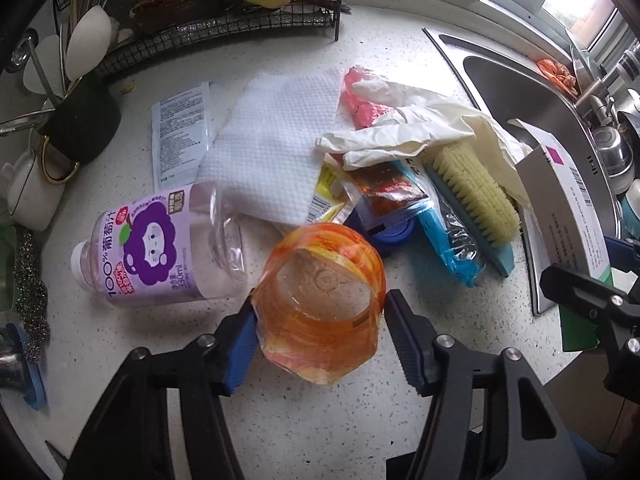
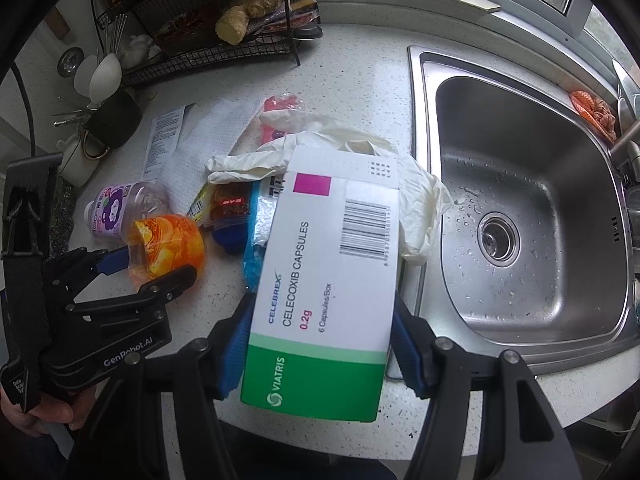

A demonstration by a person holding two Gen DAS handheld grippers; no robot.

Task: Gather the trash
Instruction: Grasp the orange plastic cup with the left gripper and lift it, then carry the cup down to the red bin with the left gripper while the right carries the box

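Being only partly through the collecting, by the look of it: lying heaped on the countertop [image 1: 320, 420] across the middle of the left wrist view are a grape juice bottle [image 1: 160, 240], a paper towel [image 1: 272, 144], a printed leaflet [image 1: 180, 132], pale gloves [image 1: 400, 132], snack wrappers [image 1: 380, 192] and a scrubbing brush [image 1: 472, 196]. Showing no bin or bag in either view, so judging nothing as binned yet.

Holding the left tongs [image 1: 320, 320] about half open around the orange bottle [image 1: 320, 304] at lower centre of the frame, the bottle lying on the countertop with its base toward the camera; the blue pads meeting its two sides and seeming to press on it.

Clamping the right tongs [image 2: 320, 320], likewise about half open, on the medicine box [image 2: 328, 280] by its long edges, the box filling the middle of the right wrist view, raised over the heap, just left of the sink [image 2: 520, 160].

Leaving, probably, everything else on the countertop for picking up.
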